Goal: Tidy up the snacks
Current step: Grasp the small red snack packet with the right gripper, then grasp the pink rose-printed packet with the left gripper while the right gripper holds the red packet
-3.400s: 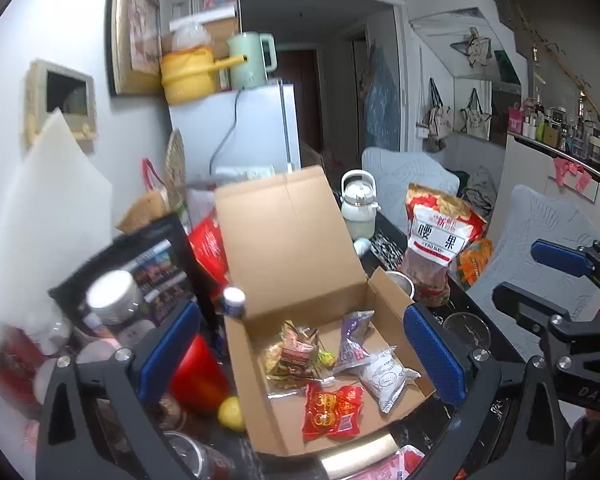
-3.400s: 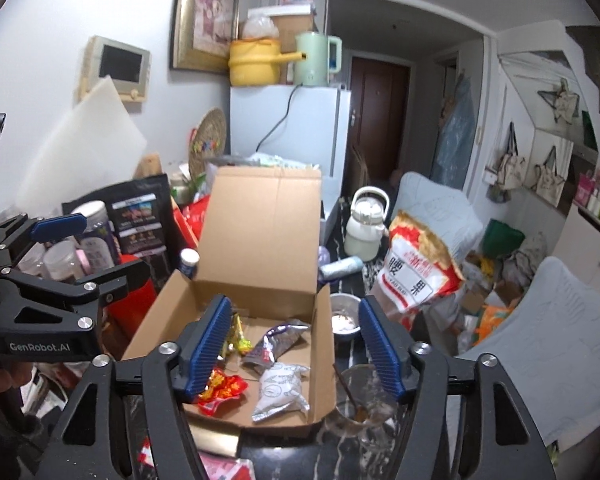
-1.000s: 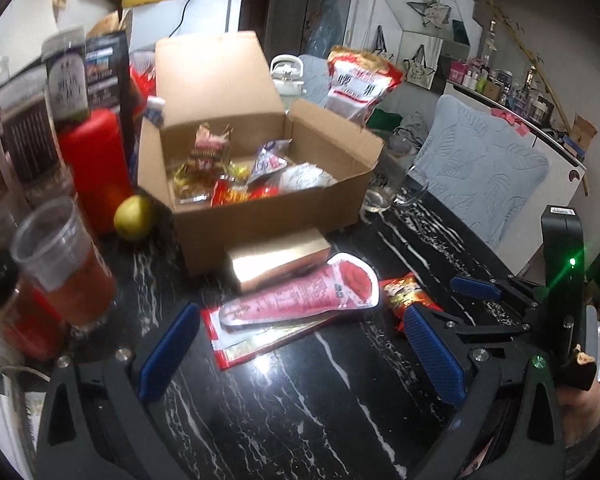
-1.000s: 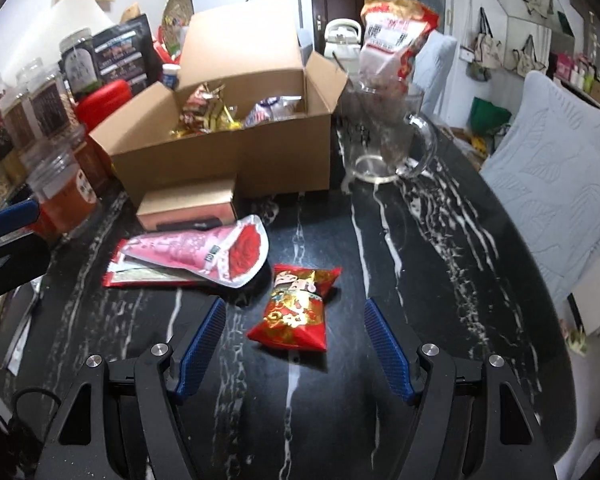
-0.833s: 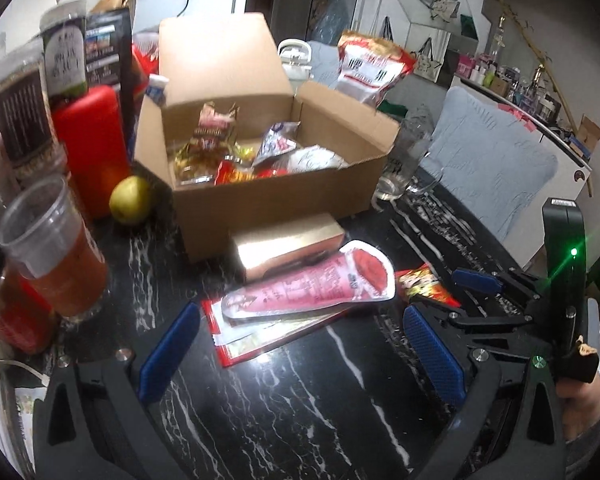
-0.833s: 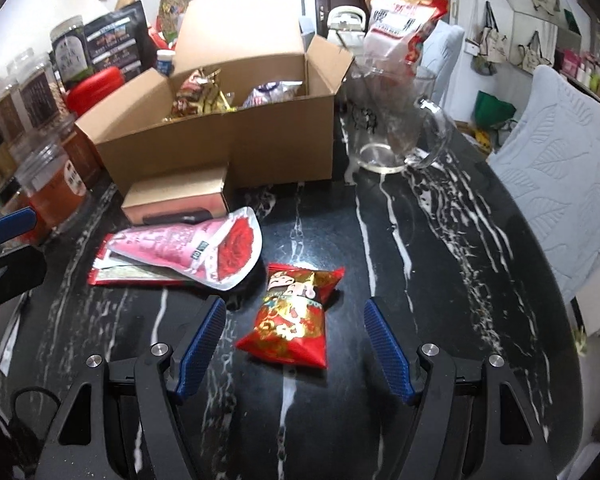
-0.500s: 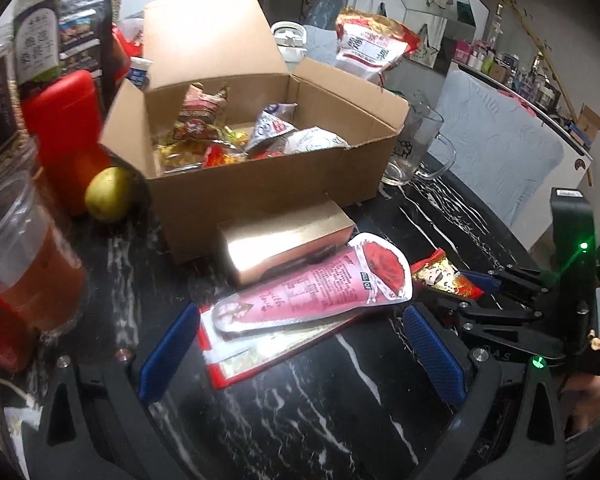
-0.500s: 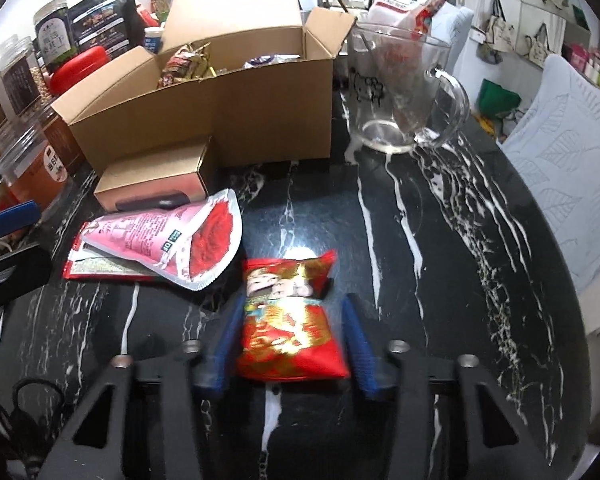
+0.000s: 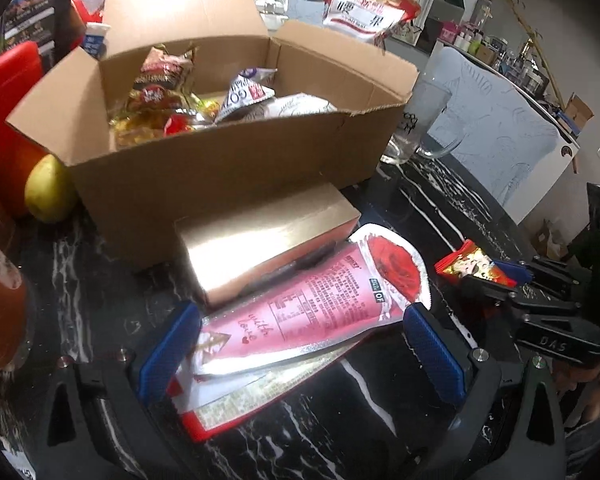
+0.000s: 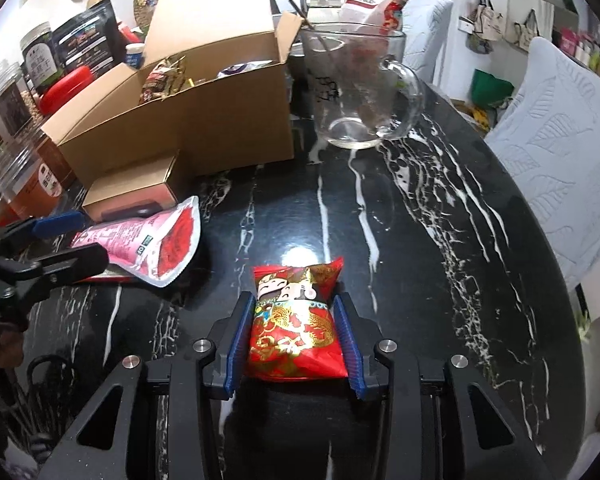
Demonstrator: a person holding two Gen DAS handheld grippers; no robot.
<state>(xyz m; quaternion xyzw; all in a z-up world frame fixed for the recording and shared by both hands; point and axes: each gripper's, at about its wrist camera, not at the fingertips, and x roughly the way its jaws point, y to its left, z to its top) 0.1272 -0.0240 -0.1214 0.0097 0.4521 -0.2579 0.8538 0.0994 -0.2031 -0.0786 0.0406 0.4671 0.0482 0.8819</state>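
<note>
An open cardboard box with several snack packets stands on the black marble table; it also shows in the right wrist view. My right gripper is shut on a small red snack packet lying on the table; the packet shows in the left wrist view. My left gripper is open, its fingers either side of a pink pouch that lies on a flat red packet. The pink pouch also shows in the right wrist view.
A small gold carton lies in front of the box. A glass mug stands right of the box. A yellow fruit, a red container, jars and a drink cup crowd the left side. A large snack bag stands behind.
Both grippers came down from above the box to the table. My right gripper closed on the red packet. My left gripper moved in around the pink pouch, still open.
</note>
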